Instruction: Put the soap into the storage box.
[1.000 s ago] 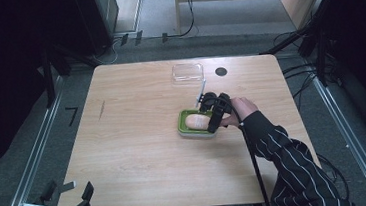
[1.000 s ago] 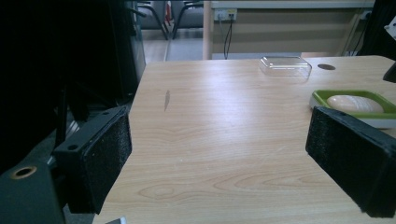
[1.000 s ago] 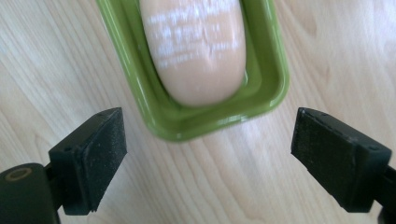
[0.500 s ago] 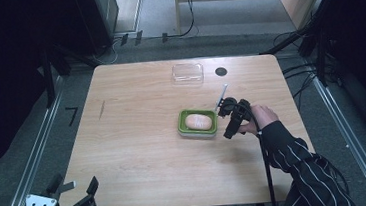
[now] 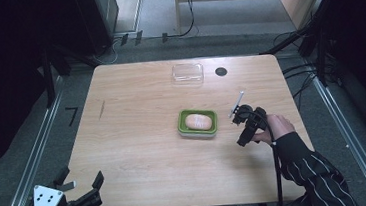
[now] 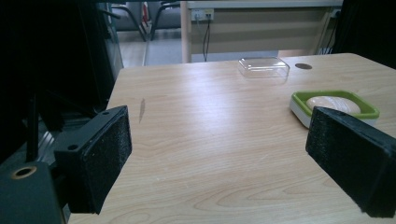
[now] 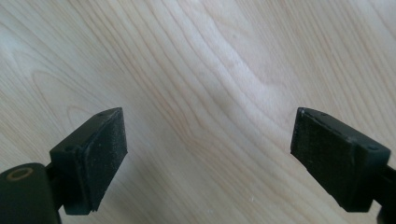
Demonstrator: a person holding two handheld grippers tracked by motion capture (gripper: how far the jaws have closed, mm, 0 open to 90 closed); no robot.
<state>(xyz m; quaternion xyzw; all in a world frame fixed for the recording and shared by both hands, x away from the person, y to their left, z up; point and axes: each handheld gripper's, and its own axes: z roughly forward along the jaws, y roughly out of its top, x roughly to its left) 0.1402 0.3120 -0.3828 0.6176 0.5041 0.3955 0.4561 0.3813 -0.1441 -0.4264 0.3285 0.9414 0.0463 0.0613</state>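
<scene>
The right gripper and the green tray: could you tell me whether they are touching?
Apart. The high view shows bare table between the right gripper and the green tray.

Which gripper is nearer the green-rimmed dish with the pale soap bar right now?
Right. The right gripper hangs open just right of the green-rimmed dish, clear of it; the left gripper sits open at the table's near-left corner, far off.

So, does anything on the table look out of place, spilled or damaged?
Nothing stands out. The green tray sits flat with the pale bun inside, nothing spilled. The clear lid lies apart, near the table's far edge. A short dark mark shows at the left.
</scene>
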